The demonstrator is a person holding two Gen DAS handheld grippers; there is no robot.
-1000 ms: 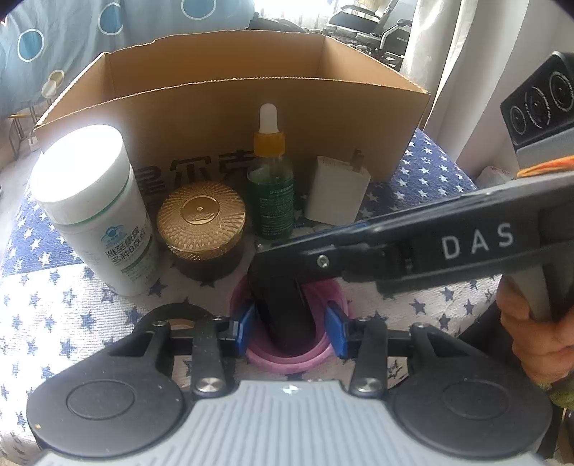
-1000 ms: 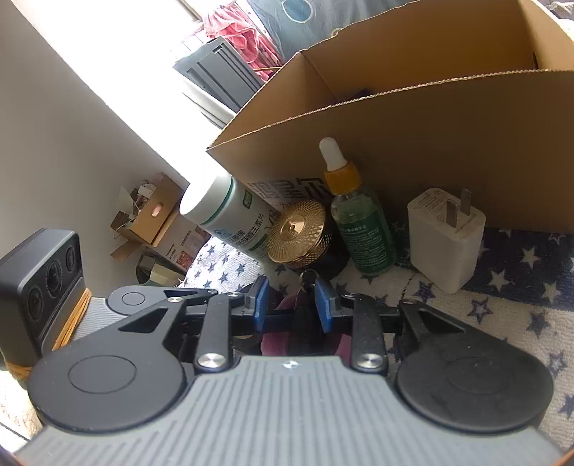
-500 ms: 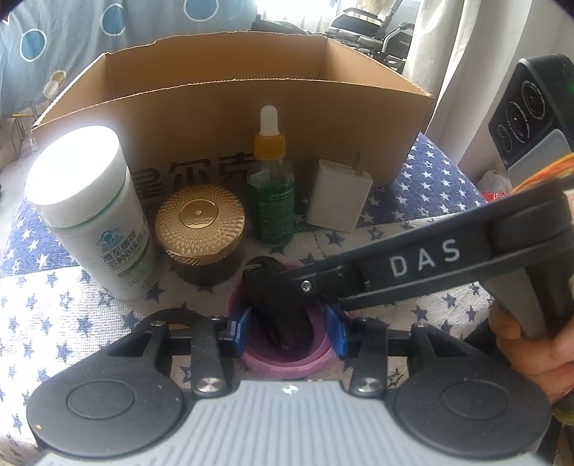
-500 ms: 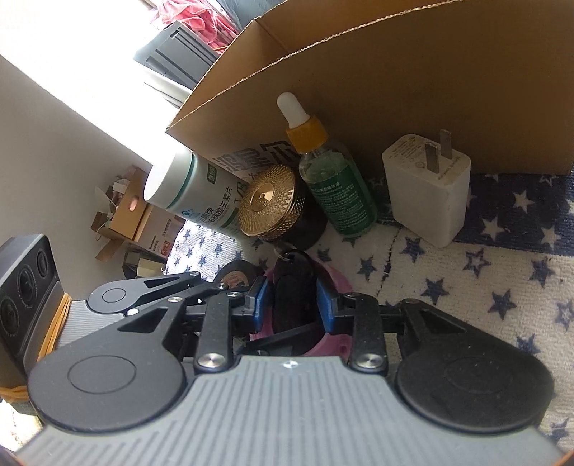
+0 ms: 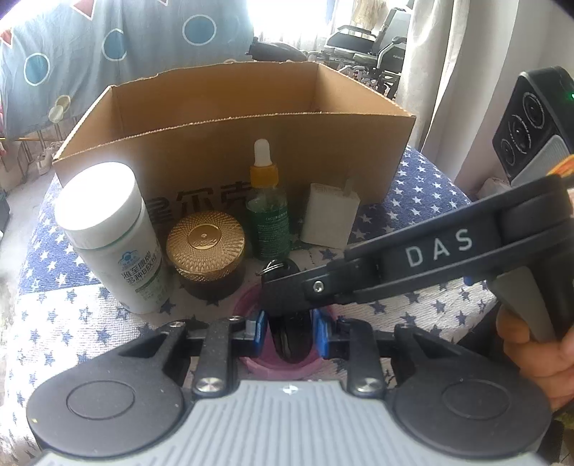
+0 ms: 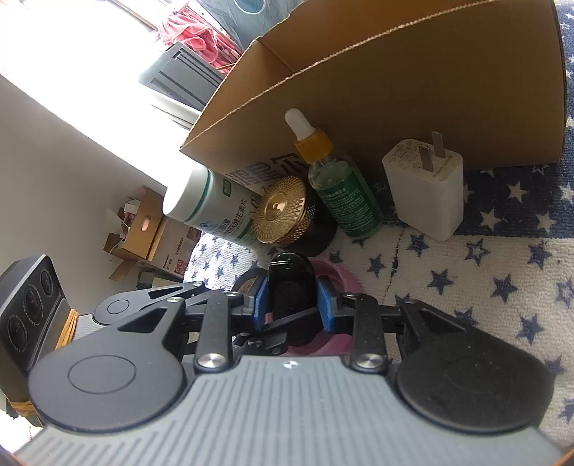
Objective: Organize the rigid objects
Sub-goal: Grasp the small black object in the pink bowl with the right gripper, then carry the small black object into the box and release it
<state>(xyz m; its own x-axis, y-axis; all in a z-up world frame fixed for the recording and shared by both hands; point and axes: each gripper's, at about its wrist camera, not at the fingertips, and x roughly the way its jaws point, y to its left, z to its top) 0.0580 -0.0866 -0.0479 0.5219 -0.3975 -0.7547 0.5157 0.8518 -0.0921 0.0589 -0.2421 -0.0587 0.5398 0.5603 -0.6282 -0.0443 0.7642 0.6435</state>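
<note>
While pinched: key fob (image 6: 292,286) between fingers (image 6: 324,303).

Bright daylight comes through the window (image 5: 287,21); a pale curtain (image 5: 437,79) hangs right, a blue circle-patterned cloth (image 5: 107,46) left, a white wall (image 6: 53,150).

The cardboard box (image 5: 229,150) is matt brown corrugated paper, and the star-printed cloth (image 6: 502,286) under it looks like rough terry. At nine o'clock of the glossy green glass dropper bottle (image 5: 269,222) sits a jar with a shiny gold ribbed metal-look lid (image 5: 205,241); the white charger (image 6: 427,190) is smooth plastic.
</note>
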